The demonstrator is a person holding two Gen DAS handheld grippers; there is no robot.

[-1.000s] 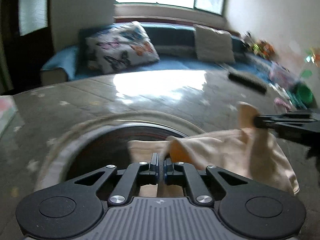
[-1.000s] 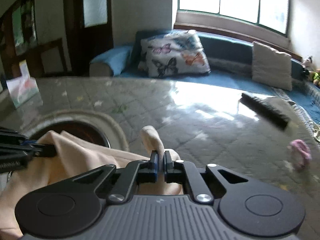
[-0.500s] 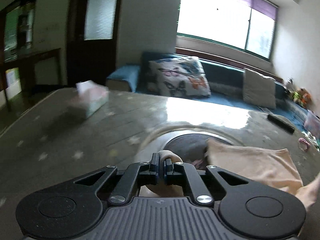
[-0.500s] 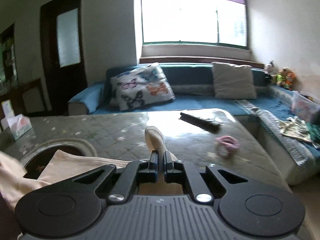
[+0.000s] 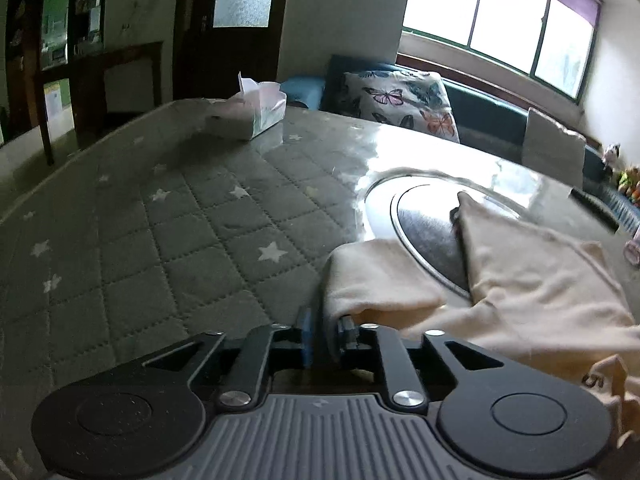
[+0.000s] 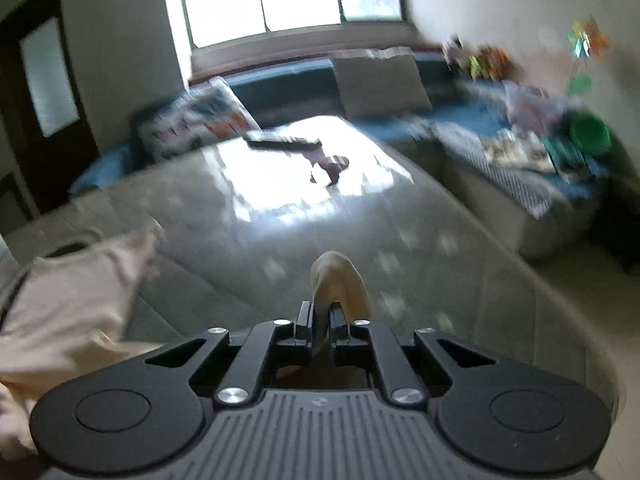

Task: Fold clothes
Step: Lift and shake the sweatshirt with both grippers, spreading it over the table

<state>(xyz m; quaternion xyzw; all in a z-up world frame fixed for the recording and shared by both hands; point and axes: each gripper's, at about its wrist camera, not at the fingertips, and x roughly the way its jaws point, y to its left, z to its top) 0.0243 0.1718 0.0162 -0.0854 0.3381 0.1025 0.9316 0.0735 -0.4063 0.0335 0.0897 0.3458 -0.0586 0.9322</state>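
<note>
Opening at this moment, the jaws of the left hand-held gripper [image 5: 323,336] are seen closest in the left wrist view, with a rolled edge of the cream garment [image 5: 532,280] between them; a visible gap stands on the blue-padded side, so the cloth is no longer pinched. From there the garment is spread to the right across the desk [image 5: 168,240], which is covered by a grey quilted cloth with white stars under a glossy sheet. Part of the garment is laid over a round inset plate [image 5: 424,220] set in the desk top. Further back a tissue box [image 5: 256,116] is placed near the desk's far left edge, and a dark remote control [image 5: 596,210] lies at the right. Beyond the desk a butterfly-print cushion [image 5: 404,100] is propped on a blue sofa below the window.

In the right wrist view, which is blurred, the right hand-held gripper [image 6: 319,328] is also parting its jaws, only slightly so far, and a fold of the same garment [image 6: 340,280] is stood up between them; whether the pads press on it cannot be told. The rest of the garment [image 6: 76,288] is bunched at the lower left on the desk [image 6: 420,240]. Further off the remote control [image 6: 284,143] and a small pink item [image 6: 334,164] are seen in the window's glare, with a plain cushion [image 6: 380,80] on the sofa behind.
</note>
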